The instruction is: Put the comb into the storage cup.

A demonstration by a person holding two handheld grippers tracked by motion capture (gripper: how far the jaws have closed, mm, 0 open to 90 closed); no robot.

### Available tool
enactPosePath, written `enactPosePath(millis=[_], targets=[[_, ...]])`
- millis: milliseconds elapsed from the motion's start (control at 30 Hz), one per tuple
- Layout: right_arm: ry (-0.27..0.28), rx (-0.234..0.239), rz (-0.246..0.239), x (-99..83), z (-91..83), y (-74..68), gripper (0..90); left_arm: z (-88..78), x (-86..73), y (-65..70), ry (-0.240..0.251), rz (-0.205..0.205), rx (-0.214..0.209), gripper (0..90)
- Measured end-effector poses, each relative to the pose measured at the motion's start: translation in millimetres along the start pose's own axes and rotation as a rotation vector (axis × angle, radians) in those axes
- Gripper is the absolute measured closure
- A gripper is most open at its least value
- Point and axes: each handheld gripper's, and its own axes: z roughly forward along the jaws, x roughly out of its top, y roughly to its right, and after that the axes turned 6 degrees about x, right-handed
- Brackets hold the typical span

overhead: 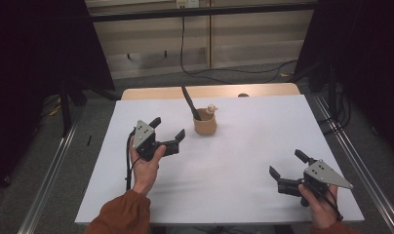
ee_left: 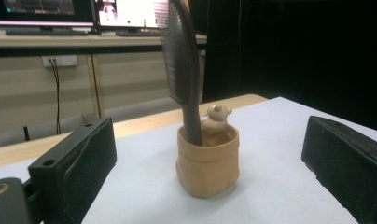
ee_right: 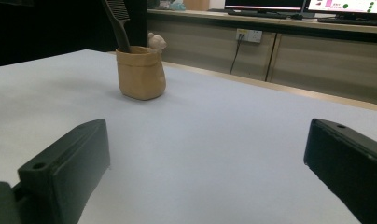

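While both tools gape empty, the left tool [overhead: 167, 127] nears the unlabelled pouch [ee_left: 207, 161] (comb [ee_left: 182, 65] inside).

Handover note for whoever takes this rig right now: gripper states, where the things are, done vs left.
Left gripper: open, holding nothing, aimed at the tan holder and the nearer of the two to it.
Right gripper: open, holding nothing, at the near right of the white table, well away from the holder.
Holder stands upright toward the far middle of the table; a dark comb stands in it, leaning, next to a small bear figure at its rim.
Done: nothing gripped.
Left: probably close in with the left gripper and take the comb or the holder.
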Motion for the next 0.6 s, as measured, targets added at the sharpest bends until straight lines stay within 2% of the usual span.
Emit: enactPosePath(millis=[133,200,233,333,467,567,600], targets=[[0.003,-0.005,0.003,0.3,0.2,-0.4,0.0,-9.4,-3.1,-0.2,0.017,-0.006,0.008,3.0],[0.005,-0.012,0.007,0.6,-0.1,-0.2,0.0,-13.2,-7.1,-2.4,0.009,0.0,0.014,3.0],[0.007,-0.014,0.008,0.6,0.0,0.0,0.0,-14.3,-8.8,-3.0,0.008,-0.017,0.017,2.9],[0.009,-0.019,0.005,0.7,0.1,1.1,0.0,-18.0,-10.9,-5.7,0.002,-0.01,0.039,2.9],[0.009,-0.017,0.004,0.8,-0.6,1.0,0.0,-23.5,-14.9,-4.1,-0.006,0.004,0.043,2.9],[0.012,-0.018,0.004,0.9,-0.9,1.5,0.0,-28.2,-17.2,-3.3,-0.005,0.0,0.034,2.7],[0.012,-0.018,0.004,0.9,-1.0,1.3,0.0,-30.5,-17.4,-4.0,-0.005,0.012,0.044,2.6]])
